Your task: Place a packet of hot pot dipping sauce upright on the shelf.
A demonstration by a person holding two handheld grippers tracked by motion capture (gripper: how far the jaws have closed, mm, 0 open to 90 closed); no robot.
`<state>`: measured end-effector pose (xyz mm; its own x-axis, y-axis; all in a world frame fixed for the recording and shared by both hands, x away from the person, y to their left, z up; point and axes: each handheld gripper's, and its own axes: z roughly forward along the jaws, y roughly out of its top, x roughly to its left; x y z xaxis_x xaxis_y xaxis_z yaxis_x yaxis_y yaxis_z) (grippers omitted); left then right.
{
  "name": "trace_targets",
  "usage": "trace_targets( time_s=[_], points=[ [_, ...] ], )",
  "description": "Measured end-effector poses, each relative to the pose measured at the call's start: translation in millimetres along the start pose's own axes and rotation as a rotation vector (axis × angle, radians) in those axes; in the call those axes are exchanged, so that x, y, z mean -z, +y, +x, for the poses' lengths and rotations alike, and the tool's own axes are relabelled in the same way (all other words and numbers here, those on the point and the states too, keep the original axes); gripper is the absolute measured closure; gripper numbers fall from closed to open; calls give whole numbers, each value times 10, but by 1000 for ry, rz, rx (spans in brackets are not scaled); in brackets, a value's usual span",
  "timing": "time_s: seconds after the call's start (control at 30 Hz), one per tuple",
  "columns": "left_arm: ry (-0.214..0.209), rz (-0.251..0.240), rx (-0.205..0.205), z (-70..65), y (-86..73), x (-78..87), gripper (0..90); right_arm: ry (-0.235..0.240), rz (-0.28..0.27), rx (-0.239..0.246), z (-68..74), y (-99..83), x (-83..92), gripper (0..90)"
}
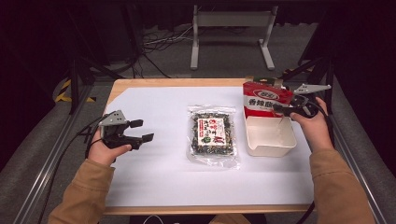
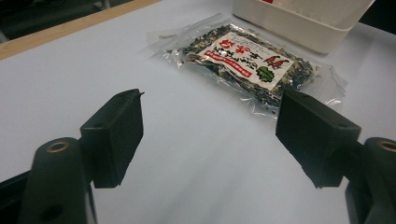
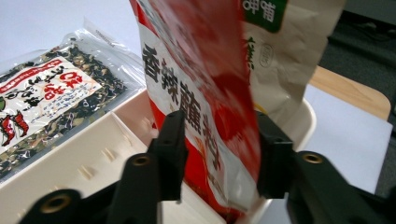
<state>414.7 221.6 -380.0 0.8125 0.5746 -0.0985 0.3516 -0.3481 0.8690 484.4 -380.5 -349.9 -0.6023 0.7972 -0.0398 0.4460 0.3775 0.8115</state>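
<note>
A red snack packet (image 1: 267,98) stands upright at the far end of a white bin (image 1: 270,150) on the right. My right gripper (image 1: 279,110) reaches it from the right. In the right gripper view the packet (image 3: 201,60) looks blurred between the jaws of that gripper (image 3: 217,149), which stand apart on either side of it, low over the bin (image 3: 70,172). A clear packet of dried seaweed (image 1: 213,134) lies flat at the table's middle. My left gripper (image 1: 144,130) hovers at the left, open with nothing between its jaws (image 2: 210,135), facing the seaweed packet (image 2: 243,63).
White paper (image 1: 159,177) covers the wooden table (image 1: 140,83). Metal rails run along both sides, and a grey stand (image 1: 231,21) with cables sits on the floor beyond the far edge. The bin's near wall (image 2: 299,23) lies just past the seaweed packet (image 3: 46,107).
</note>
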Motion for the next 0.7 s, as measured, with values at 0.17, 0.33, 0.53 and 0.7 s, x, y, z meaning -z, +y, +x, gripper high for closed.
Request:
trace_targets(
  time_s=[0.17,0.33,0.53,0.7],
  points=[
    [1,9,-12,-8,24,-60,192,-17,-42,-39,8,-51,100,428],
    [-35,14,-9,-18,50,-136,198,-29,-68,-42,67,-85,225,382],
    [-31,34,-8,-20,90,-223,201,-49,-69,-24,182,-124,380,368],
    [-34,30,-20,-33,139,-257,201,-55,-86,-19,269,-149,498,351]
  ],
)
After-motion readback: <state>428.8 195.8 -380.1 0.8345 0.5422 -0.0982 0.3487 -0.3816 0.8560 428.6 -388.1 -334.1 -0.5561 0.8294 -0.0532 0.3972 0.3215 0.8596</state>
